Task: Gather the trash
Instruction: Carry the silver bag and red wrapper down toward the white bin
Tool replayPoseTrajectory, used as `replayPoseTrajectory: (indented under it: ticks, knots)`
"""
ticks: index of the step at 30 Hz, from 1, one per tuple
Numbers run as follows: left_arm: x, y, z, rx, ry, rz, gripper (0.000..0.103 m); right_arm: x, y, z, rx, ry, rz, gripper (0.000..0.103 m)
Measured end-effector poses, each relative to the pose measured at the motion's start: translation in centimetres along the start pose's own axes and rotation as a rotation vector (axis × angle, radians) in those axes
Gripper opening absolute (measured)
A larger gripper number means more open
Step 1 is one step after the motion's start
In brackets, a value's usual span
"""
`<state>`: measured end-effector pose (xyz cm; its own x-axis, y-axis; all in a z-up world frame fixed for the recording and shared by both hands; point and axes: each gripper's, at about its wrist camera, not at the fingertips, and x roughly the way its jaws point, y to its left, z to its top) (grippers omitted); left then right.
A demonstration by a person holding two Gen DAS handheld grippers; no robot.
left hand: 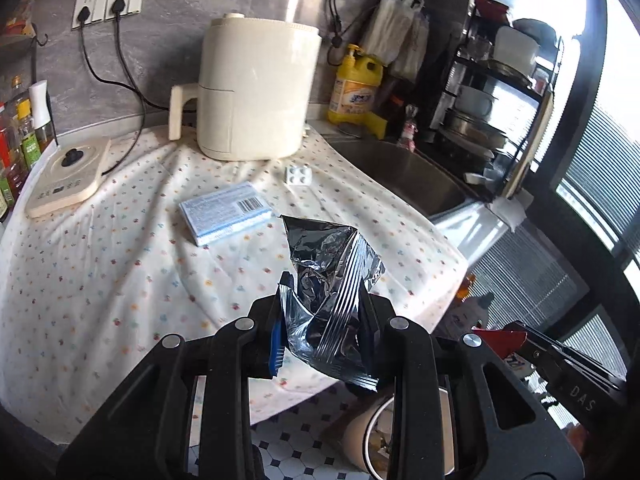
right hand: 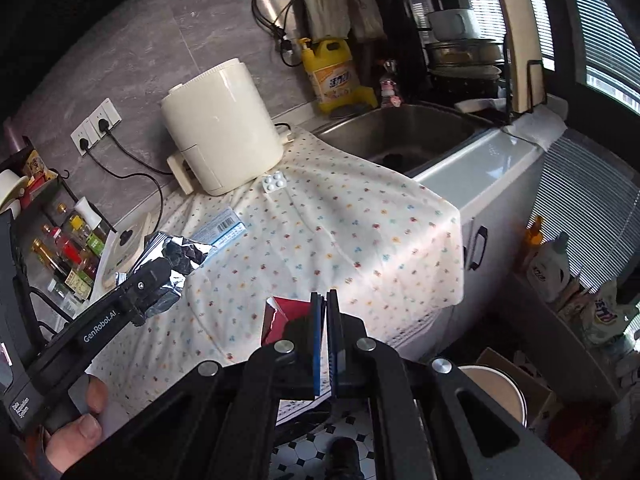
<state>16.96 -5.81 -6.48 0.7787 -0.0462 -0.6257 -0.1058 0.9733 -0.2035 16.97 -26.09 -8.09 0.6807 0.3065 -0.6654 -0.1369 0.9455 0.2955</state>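
- The left gripper [left hand: 324, 320] has its fingers clamped on a crumpled silver foil wrapper [left hand: 334, 276], which stands up between them above the near edge of the tabletop [left hand: 100, 240].
- In the right wrist view the same left gripper [right hand: 160, 276] reaches in from the left with the foil wrapper [right hand: 180, 256] in its fingers, and a person's hand [right hand: 76, 420] grips its handle at the lower left.
- The right gripper [right hand: 325, 320] has its fingers pressed together on a piece of red packaging [right hand: 286, 314]; the red sheet sticks out to the left of the fingers.
- In the left wrist view the right gripper [left hand: 532, 344] shows at the lower right edge with the red packaging [left hand: 500, 340] at its tip.
- The tabletop is covered by a white cloth with small coloured dots [right hand: 340, 240].
- A flat blue and white box [left hand: 226, 212] lies on the cloth beyond the foil wrapper, apart from it.
- A small white blister pack of pills [left hand: 299, 175] lies further back, just in front of a cream air fryer [left hand: 256, 84].
- A steel sink [right hand: 404, 136] sits to the right of the cloth, with a yellow detergent bottle [right hand: 334, 76] behind it.
- On the floor below the tabletop edge stands a round bin [right hand: 496, 396] with a pale rim.
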Motion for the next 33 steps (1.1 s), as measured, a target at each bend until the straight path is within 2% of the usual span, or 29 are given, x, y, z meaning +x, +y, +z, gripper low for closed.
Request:
replayPoseTrajectory:
  ticks: [9, 16, 24, 33]
  knots:
    - [2.9, -7.9, -3.9, 0.106, 0.098, -0.139, 0.029, -3.1, -7.4, -3.1, 0.123, -0.013, -0.127, 0.004]
    - [5.5, -12.4, -7.3, 0.185, 0.189, -0.211, 0.029, -4.2, -12.3, -5.8, 0.213, -0.002, -0.211, 0.004]
    - [8.9, -14.7, -12.6, 0.235, 0.316, -0.254, 0.029, -3.5, -16.2, -9.6, 0.289, 0.055, -0.279, 0.004]
    - [11.7, -14.6, -17.8, 0.244, 0.442, -0.277, 0.029, -1.8, -17.6, -13.5, 0.321, 0.133, -0.324, 0.004]
